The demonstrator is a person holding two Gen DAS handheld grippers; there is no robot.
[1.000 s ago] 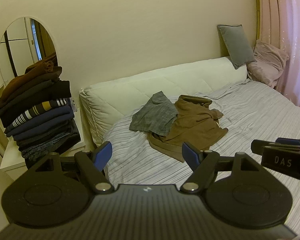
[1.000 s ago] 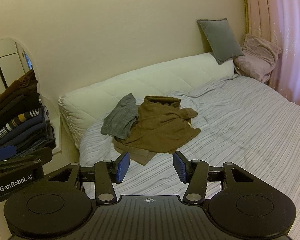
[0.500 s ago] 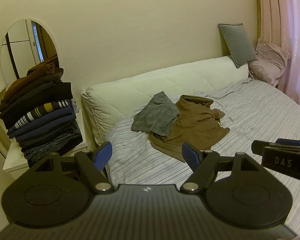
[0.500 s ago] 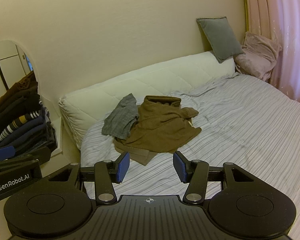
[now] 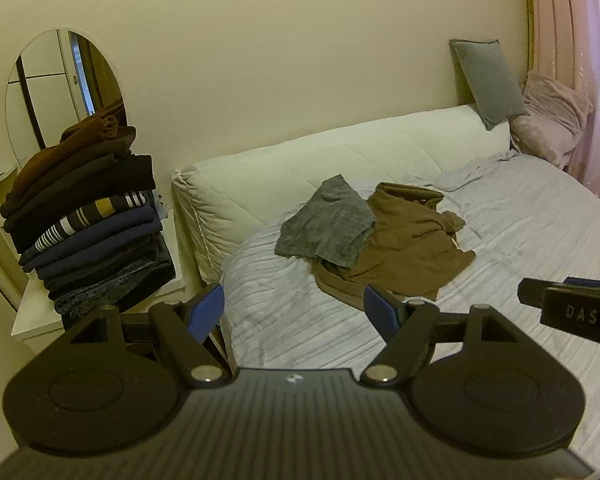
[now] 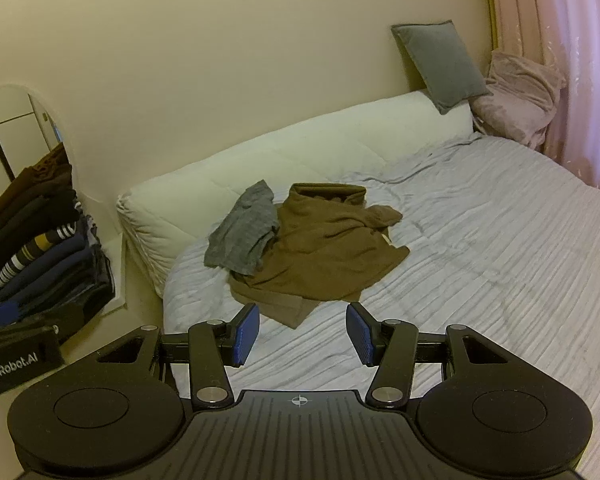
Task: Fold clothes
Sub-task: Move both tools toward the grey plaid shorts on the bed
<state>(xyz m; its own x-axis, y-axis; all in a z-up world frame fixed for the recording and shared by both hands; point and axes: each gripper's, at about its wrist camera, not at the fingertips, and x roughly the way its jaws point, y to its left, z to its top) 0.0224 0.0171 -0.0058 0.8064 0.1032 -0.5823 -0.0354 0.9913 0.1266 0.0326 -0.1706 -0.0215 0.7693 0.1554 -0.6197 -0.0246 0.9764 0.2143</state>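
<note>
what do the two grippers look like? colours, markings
Both are matte black. The left gripper and right gripper each have a ribbed central body, two round discs, silver pivot screws and blue ribbed finger pads. Side lettering reads "GenRobot.AI" on the left one and "DAS" on the right. No cables or sleeves visible.

Brown garment [image 6: 324, 248], grey garment [image 6: 242, 238]

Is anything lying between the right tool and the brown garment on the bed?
Nothing visible does. Only bare striped bedsheet lies between the open right tool and the brown garment. The grey garment overlaps its far left side, away from the approach.
</note>
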